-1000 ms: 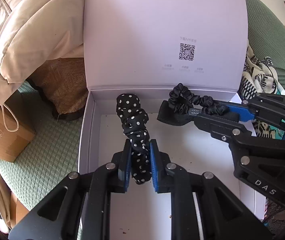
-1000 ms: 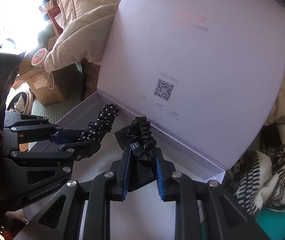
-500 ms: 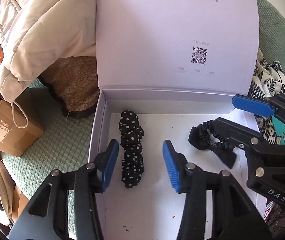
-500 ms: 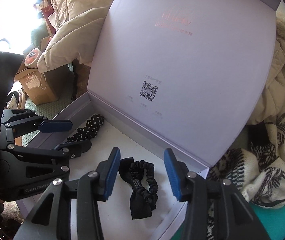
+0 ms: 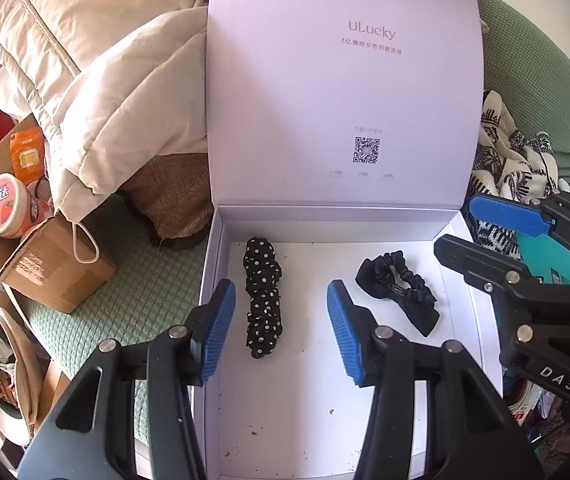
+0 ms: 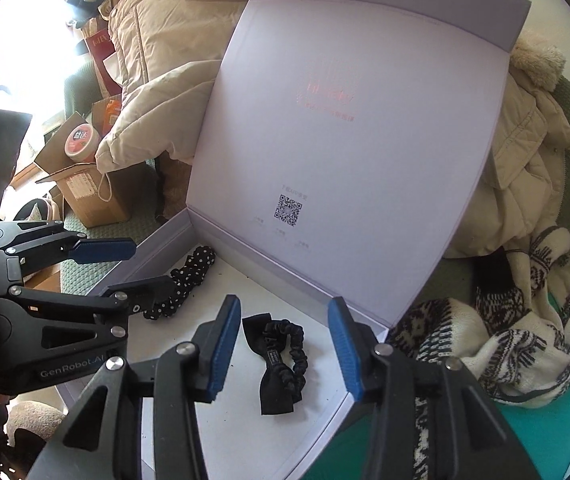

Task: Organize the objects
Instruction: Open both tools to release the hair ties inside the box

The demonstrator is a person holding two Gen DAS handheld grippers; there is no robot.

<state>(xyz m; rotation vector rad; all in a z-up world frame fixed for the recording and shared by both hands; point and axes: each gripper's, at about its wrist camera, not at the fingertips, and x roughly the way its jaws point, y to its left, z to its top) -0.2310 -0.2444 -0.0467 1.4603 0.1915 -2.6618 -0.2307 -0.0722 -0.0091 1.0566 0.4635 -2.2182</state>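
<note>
Over the white box (image 5: 325, 380), the left gripper (image 5: 281, 332) hangs with its blue pads spread wide and nothing between them. It points forward and a little down, toward the tall back wall of the box. Right under it lies the spotted hair tie (image 5: 263, 296), stretched out long near the left wall of the box, its far end close to the back left corner. It lies flat on the floor of the box, so it looks put away.

The right gripper (image 6: 285, 344) is spread wide too and holds nothing. It tilts down over the right side of the box. Below it lies the black bow hair tie (image 6: 281, 356), near the right wall and apart from the spotted one. The two ties lie side by side with a bare gap between them, which looks tidy.

The box lid (image 5: 341, 80) stands up at the back. The box sits on a green sofa (image 5: 141, 296), with a cream coat (image 5: 97, 92) beside it.
</note>
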